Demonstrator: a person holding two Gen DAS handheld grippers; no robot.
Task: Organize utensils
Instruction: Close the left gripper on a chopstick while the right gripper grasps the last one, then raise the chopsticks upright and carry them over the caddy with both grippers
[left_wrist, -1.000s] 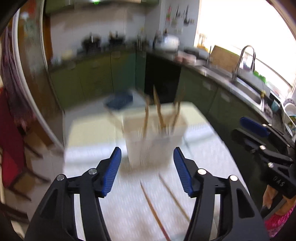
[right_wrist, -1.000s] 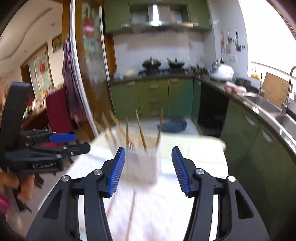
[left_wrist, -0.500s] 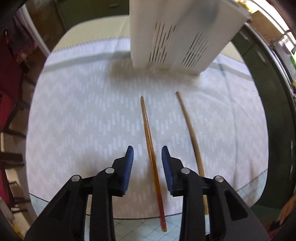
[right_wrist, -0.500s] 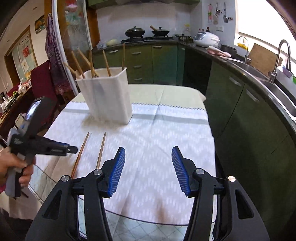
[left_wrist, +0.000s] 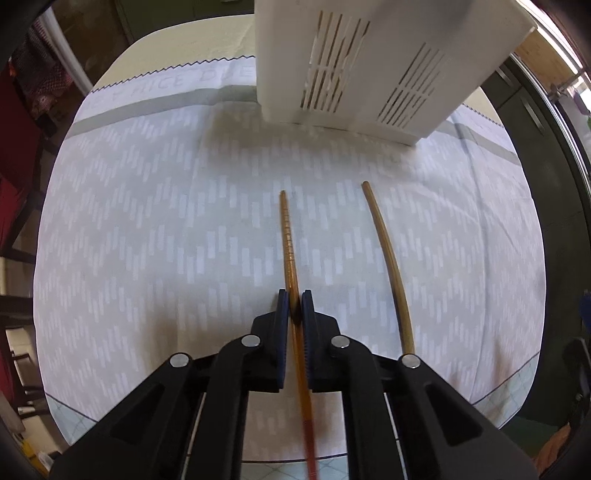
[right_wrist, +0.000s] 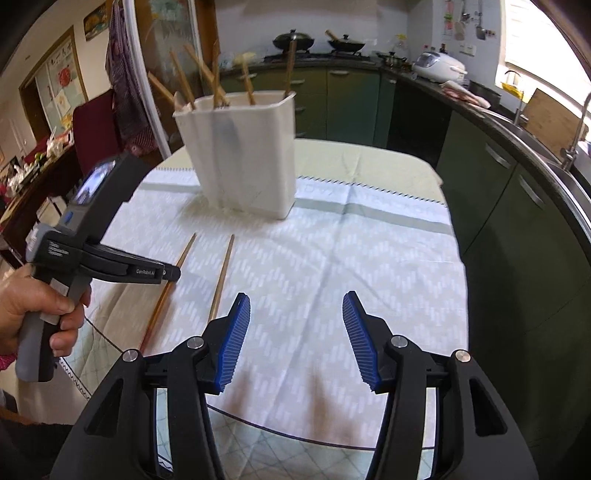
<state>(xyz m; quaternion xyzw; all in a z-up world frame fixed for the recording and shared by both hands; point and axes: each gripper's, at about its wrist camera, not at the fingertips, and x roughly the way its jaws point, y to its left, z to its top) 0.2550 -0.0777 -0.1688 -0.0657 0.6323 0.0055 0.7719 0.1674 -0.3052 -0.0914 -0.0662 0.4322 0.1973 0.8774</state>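
Note:
Two wooden chopsticks lie side by side on the white tablecloth. My left gripper is shut on the left, ridged chopstick, which still lies on the cloth; it also shows in the right wrist view. The plain chopstick lies free to its right, and shows in the right wrist view. A white slotted utensil holder stands beyond them, with several chopsticks upright in it. My right gripper is open and empty, above the cloth right of the chopsticks.
The tablecloth covers a round table; its near edge runs under my grippers. Green kitchen cabinets and a counter with a sink curve along the right. A red chair stands at the left.
My left gripper has gone down and closed on the ridged chopstick. The right gripper has moved slightly closer to the table and stays open.

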